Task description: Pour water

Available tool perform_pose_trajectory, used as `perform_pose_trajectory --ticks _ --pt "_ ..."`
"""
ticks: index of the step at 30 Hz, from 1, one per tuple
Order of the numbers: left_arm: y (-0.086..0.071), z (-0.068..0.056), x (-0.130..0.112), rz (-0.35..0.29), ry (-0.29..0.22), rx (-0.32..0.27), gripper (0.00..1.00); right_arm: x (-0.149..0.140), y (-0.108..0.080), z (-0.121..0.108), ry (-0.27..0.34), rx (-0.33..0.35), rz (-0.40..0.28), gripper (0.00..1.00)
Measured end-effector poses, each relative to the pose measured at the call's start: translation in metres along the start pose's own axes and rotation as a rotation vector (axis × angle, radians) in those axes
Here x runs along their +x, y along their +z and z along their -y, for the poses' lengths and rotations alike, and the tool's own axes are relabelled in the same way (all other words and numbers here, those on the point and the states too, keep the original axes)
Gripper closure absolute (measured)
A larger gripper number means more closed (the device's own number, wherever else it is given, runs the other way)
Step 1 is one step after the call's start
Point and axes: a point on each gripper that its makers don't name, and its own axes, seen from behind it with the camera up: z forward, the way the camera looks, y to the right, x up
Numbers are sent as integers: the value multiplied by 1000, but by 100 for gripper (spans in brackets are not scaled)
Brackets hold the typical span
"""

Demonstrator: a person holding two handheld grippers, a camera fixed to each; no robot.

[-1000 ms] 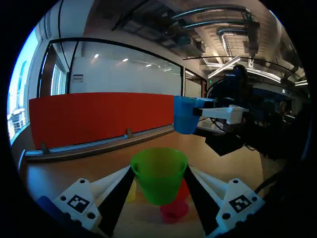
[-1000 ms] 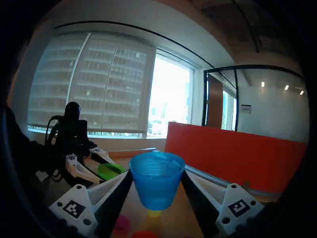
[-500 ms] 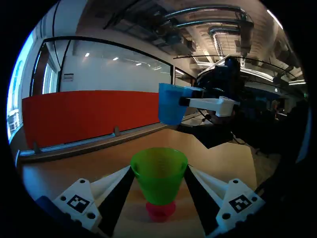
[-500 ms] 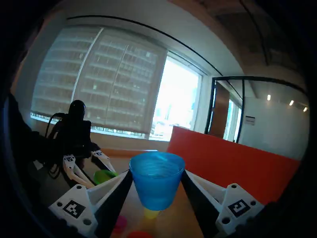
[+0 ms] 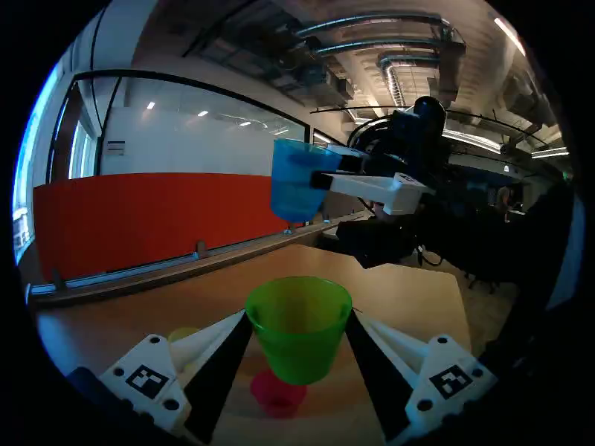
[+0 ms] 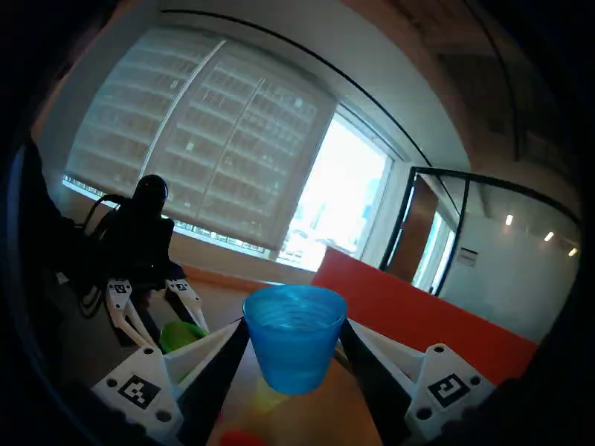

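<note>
Left gripper (image 5: 297, 318): fingers are pinching green cup (image 5: 299, 338) upright, awaiting water.
Right gripper (image 6: 294, 325): fingers are pinching blue cup (image 6: 294, 357) (apparently filled), holding it above left fingers for pouring.

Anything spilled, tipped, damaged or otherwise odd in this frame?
Nothing stands out. The right gripper holds the blue cup higher than the green cup, which sits in the left gripper. Both cups look intact, and the table shows no spill.
</note>
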Motion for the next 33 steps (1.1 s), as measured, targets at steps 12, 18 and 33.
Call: perform_pose_trajectory --ticks 12,18,33 --pt "2 -23 -5 2 12 -47 14 16 -2 1 -129 0 -11 11" --pt "4 -35 -6 -3 24 -72 14 19 -4 4 -180 5 -11 11" --pt "7 -47 -4 -20 41 -100 14 28 -8 11 -326 -1 -10 11"
